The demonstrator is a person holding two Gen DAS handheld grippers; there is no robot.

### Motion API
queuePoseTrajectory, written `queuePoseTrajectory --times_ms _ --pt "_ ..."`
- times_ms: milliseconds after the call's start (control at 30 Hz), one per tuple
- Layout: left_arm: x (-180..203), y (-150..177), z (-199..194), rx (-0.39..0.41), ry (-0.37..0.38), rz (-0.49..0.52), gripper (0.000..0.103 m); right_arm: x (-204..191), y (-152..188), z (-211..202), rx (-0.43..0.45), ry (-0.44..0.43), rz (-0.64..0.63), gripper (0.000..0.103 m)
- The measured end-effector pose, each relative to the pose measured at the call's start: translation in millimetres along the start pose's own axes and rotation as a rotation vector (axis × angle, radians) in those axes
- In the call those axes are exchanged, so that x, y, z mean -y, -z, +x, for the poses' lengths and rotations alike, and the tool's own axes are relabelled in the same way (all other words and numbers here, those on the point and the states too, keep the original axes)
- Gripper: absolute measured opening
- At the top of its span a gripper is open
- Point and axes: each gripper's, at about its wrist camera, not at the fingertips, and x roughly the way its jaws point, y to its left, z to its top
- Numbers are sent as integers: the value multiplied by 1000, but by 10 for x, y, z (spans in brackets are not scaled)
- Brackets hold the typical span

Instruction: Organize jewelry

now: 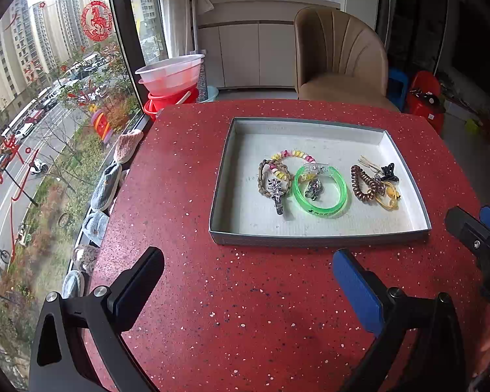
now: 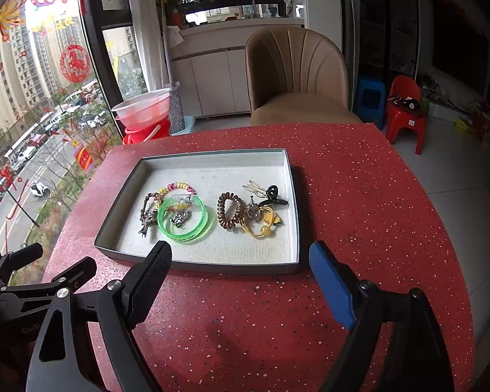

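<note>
A grey shallow box tray (image 1: 227, 153) (image 2: 121, 215) sits on the red speckled table. It holds a green bangle (image 1: 334, 209) (image 2: 201, 228), a beaded bracelet (image 1: 294, 155) (image 2: 176, 186), a brown braided band (image 1: 263, 176), a silver hair clip (image 1: 276, 192), a brown spiral hair tie (image 1: 364, 186) (image 2: 230, 212), a black claw clip (image 1: 388, 171) (image 2: 272, 196) and a yellow hair tie (image 1: 388, 197) (image 2: 261, 228). My left gripper (image 1: 248, 268) is open and empty before the tray's near edge. My right gripper (image 2: 240, 259) is open and empty at the near edge too.
A tan chair (image 1: 339, 55) (image 2: 297, 78) stands beyond the table. Stacked basins and a red bucket (image 1: 170, 81) (image 2: 143, 114) are by the window at left. Red and blue stools (image 2: 405, 111) stand at the right. The right gripper shows at the left wrist view's right edge (image 1: 480, 232).
</note>
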Motion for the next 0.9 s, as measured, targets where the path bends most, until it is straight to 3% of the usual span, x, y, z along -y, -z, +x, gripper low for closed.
queuePoseTrajectory --times_ms 900 --pt "16 14 4 -7 -2 2 103 3 -6 0 -1 -1 1 88"
